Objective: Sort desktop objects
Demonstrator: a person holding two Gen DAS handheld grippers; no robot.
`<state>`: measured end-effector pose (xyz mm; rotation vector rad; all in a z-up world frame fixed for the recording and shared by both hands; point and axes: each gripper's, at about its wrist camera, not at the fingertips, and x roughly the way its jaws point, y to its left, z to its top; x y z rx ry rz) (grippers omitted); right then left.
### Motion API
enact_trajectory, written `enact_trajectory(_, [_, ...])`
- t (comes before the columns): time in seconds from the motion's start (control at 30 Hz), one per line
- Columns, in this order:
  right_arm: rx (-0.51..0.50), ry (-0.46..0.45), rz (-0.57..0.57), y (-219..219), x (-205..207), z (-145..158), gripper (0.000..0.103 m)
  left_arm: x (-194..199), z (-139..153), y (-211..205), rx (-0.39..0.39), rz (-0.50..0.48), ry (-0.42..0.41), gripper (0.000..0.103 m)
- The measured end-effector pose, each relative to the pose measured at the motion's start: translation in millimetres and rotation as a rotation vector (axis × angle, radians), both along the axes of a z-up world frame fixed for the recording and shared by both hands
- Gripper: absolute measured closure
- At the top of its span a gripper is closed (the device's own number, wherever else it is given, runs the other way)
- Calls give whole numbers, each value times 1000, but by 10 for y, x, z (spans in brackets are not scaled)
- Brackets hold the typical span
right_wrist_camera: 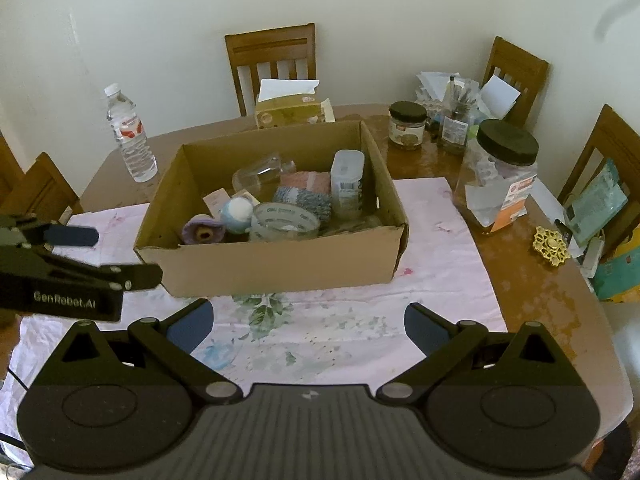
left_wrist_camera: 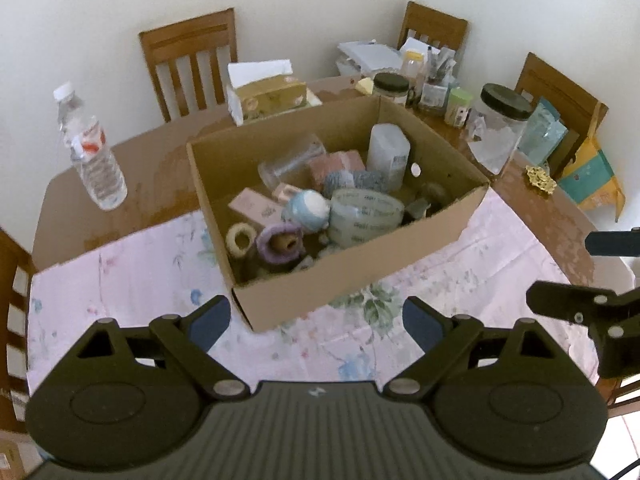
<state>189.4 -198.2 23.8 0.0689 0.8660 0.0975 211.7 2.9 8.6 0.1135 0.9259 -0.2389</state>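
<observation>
Bench [right_wrist_camera: 532, 280]: brown wood, round-edged, with a pale floral cloth [right_wrist_camera: 436, 264] spread over the near part.
Cardboard box [right_wrist_camera: 280, 268]: open-topped, sits on the cloth in the middle of the bench, its far end over bare wood.
Box contents: a roll of clear tape [left_wrist_camera: 366, 216], a blue-and-white ball [left_wrist_camera: 306, 208], a purple knitted ring [left_wrist_camera: 278, 242], a cream ring [left_wrist_camera: 241, 240], a white container [left_wrist_camera: 388, 152] standing upright, a clear glass [left_wrist_camera: 292, 162] on its side, a pink block [left_wrist_camera: 338, 164] – all piled close, several touching.
Left of box: a water bottle [right_wrist_camera: 130, 136] stands upright on bare wood, apart from the box.
Behind box: a tissue box [right_wrist_camera: 294, 110] with a white sheet sticking up, just beyond the far wall of the box.
Right of box: a large clear jar [right_wrist_camera: 496, 176] with a dark lid, a smaller dark-lidded jar [right_wrist_camera: 407, 124], a cluster of bottles and papers behind them, and a gold ornament [right_wrist_camera: 551, 246] lying flat near the bench edge.
Around the bench: wooden chairs [right_wrist_camera: 272, 60] against a white wall.
Left tool [left_wrist_camera: 316, 318]: fingers spread wide, nothing between them – it hangs above the cloth, the near corner of the box just ahead between its fingertips.
Right tool [right_wrist_camera: 308, 322]: fingers likewise wide apart and empty, over the cloth, facing the near wall of the box, with the left tool beside it at the left edge of the right wrist view.
In the way: only the box's near wall stands between either tool and the things inside.
</observation>
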Motion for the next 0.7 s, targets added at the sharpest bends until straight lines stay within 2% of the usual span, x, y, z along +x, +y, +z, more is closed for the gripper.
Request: enact_trajectory(0.7, [5, 6, -16, 0, -26, -24, 0, -26, -92, 26, 5, 52, 28, 10])
